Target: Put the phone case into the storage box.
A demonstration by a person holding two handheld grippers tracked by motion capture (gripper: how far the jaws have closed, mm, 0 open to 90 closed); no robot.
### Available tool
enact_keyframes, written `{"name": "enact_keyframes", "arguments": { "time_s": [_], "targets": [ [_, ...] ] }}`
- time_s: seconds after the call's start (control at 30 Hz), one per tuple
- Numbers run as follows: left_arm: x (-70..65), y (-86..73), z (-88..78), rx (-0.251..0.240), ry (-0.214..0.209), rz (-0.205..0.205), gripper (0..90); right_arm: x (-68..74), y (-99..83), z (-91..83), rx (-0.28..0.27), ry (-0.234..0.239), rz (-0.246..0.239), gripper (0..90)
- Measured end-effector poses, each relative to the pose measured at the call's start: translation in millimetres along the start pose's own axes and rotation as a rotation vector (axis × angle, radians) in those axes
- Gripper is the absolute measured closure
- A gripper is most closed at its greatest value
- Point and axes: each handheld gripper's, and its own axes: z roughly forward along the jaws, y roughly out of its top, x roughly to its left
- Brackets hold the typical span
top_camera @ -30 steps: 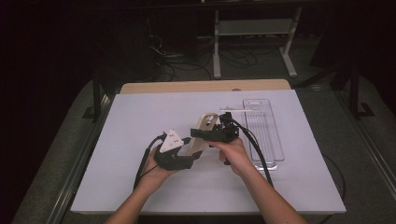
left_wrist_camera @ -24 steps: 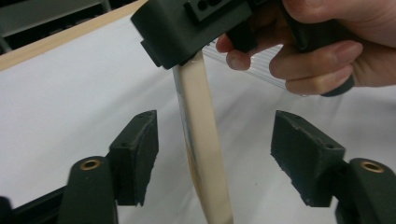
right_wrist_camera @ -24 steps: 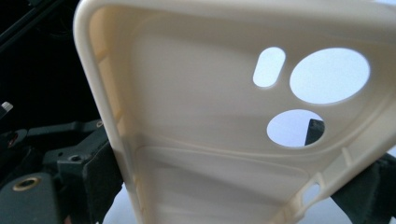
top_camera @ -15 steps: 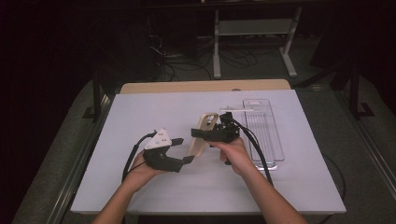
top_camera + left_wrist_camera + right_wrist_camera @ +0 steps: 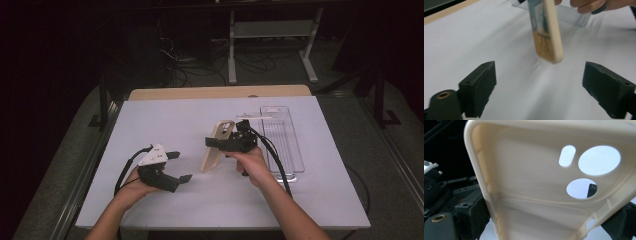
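Observation:
A cream phone case (image 5: 218, 146) with camera cutouts stands tilted at mid-table, its lower end touching the white surface. My right gripper (image 5: 214, 143) is shut on its upper part; the case's inner side (image 5: 536, 195) sits between the jaws of that gripper (image 5: 544, 225). My left gripper (image 5: 180, 166) is to the left of the case, apart from it. Its jaws have just been opening, and the gripper (image 5: 546, 92) now stands open with nothing between the jaws. Ahead of them hangs the case's edge (image 5: 546, 32).
A clear ribbed plastic tray (image 5: 282, 140) lies to the right of the right hand, also seen blurred as the tray (image 5: 571, 15) behind the case. The white tabletop (image 5: 175, 115) ends in a wooden strip at the back. Cables trail from both grippers.
The left gripper has let go of the case's lower end, pulled away to the left and spread its jaws. The right gripper and the case have kept still.

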Motion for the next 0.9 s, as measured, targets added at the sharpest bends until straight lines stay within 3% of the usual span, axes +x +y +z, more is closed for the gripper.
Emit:
{"name": "enact_keyframes", "arguments": {
  "time_s": [0.43,0.63,0.9],
  "targets": [
    [1.4,-28.0,-16.0,0.015,0.012,-0.016,1.6,2.1,1.5,-2.8,-0.010,-0.002,-0.006,9.1],
    [3.7,-42.6,-23.2,0.028,0.018,-0.045,0.0,4.0,1.6,-3.5,-0.003,-0.008,-0.009,9.1],
    [5.1,-47.7,-21.0,0.054,-0.005,-0.027,0.0,7.7,3.1,-3.7,0.009,-0.015,-0.033,9.1]
  ]
}}
